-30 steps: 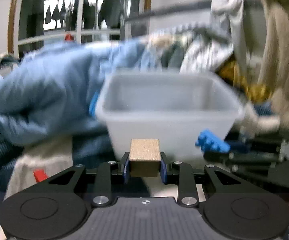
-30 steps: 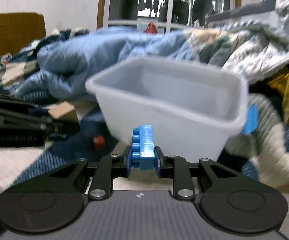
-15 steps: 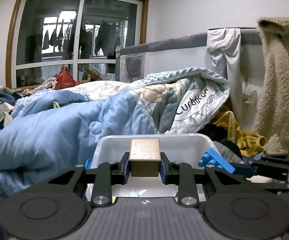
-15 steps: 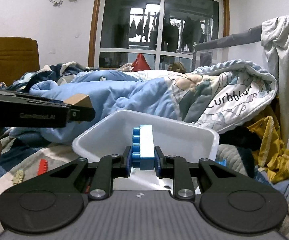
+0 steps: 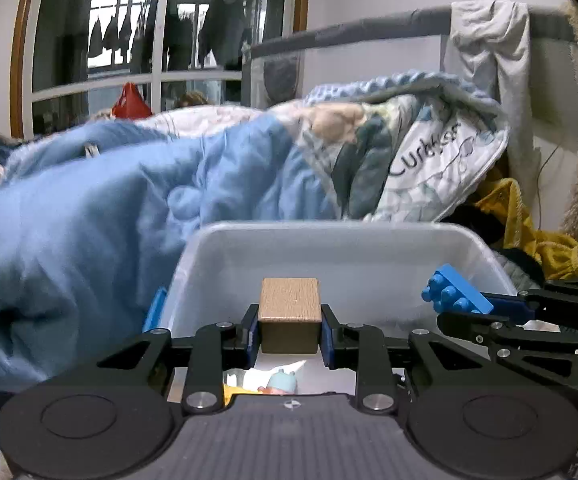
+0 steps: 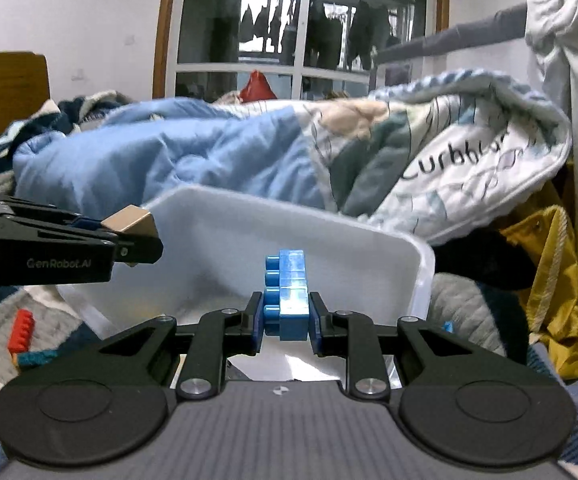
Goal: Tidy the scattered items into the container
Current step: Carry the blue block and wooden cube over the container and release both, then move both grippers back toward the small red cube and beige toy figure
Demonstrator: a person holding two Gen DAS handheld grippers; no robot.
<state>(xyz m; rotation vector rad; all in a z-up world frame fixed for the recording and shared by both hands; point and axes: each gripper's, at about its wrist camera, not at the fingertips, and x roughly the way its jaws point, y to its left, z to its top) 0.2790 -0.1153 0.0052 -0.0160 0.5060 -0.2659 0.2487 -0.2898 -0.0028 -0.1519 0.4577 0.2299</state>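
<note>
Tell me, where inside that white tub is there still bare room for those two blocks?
Most of the white tub is bare: its far half, from the back wall forward, in both views. The near end is busier, with a small toy figure and something yellow lying below the wooden block.

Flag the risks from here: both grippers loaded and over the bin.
1. The left gripper with the wooden block and the right gripper with the blue brick hang close together over the white bin; they could bump on release.
2. The bin sits on soft bedding beside the blue quilt, so a nudge may tip it.
3. A small toy already lies inside; a dropped block could bounce off it.
</note>
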